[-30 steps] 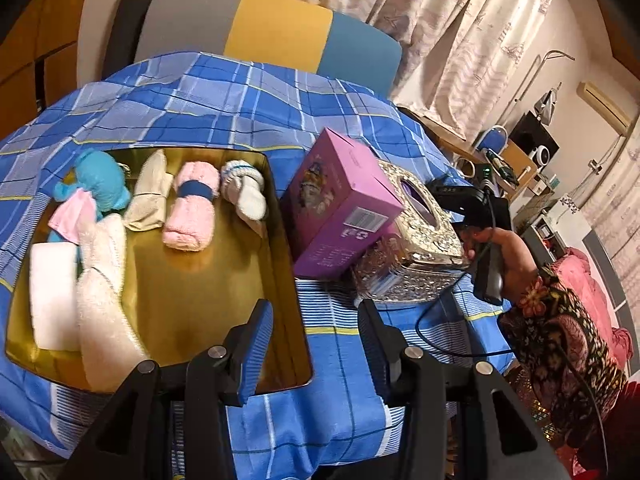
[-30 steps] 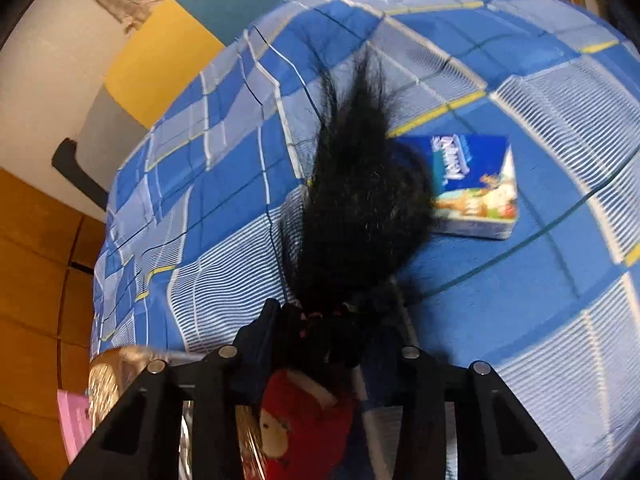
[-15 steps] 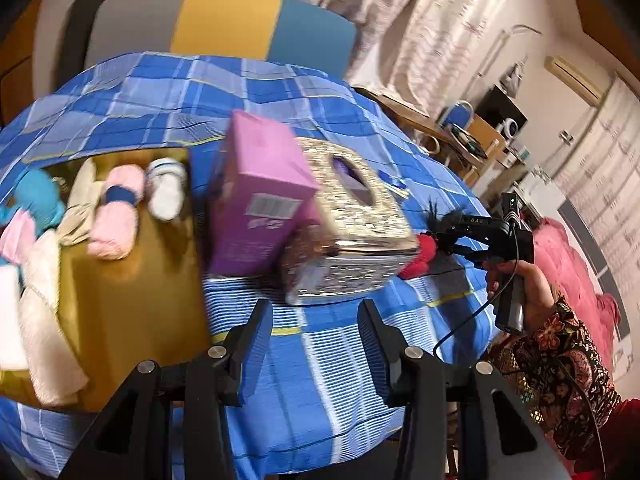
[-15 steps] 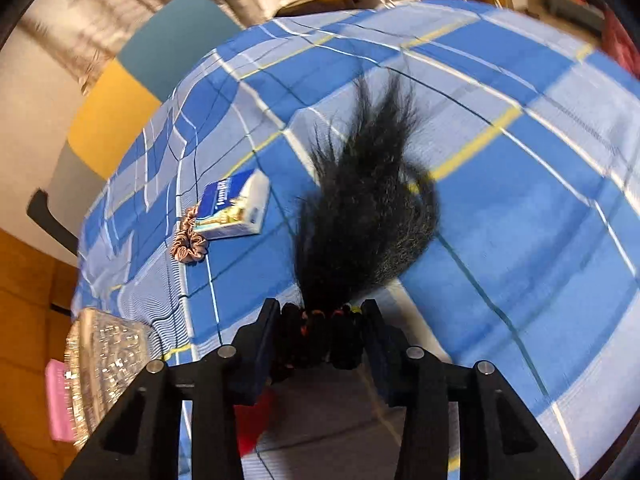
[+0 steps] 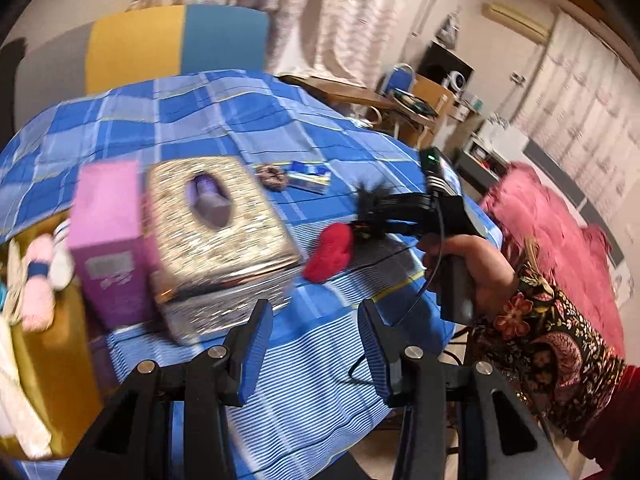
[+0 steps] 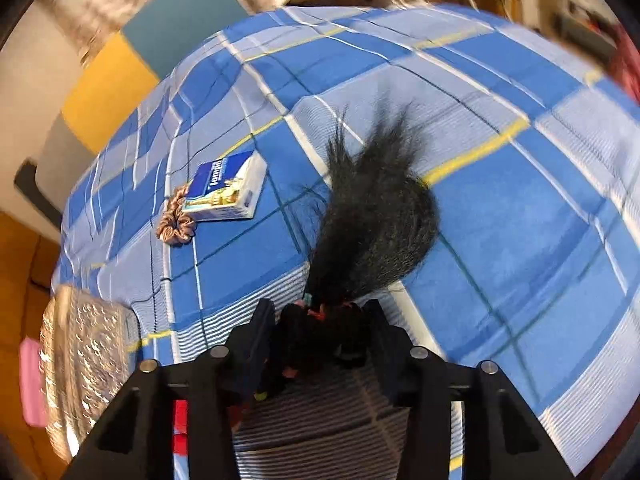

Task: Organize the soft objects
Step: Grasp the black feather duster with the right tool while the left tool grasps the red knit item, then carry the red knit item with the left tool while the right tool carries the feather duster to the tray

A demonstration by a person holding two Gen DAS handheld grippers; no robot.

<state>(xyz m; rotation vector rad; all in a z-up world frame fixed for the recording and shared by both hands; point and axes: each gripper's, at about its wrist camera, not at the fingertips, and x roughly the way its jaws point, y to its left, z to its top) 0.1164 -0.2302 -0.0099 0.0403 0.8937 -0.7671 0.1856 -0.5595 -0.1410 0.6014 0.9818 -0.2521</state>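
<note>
Several rolled soft things (image 5: 38,280) already lie in the gold tray (image 5: 60,368) left of the sequinned box (image 5: 216,236). Right of that box, the right gripper (image 6: 320,322) clamps a black-tufted toy (image 6: 376,224); the left gripper (image 5: 314,348) gapes, holding nothing. Beyond the box, a scrunchie (image 6: 176,222) awaits, with open cloth around it.

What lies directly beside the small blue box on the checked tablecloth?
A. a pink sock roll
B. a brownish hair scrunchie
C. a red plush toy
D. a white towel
B: in the right wrist view the brownish hair scrunchie lies against the left end of the small blue box on the checked tablecloth; the left wrist view shows the same pair side by side.
</note>
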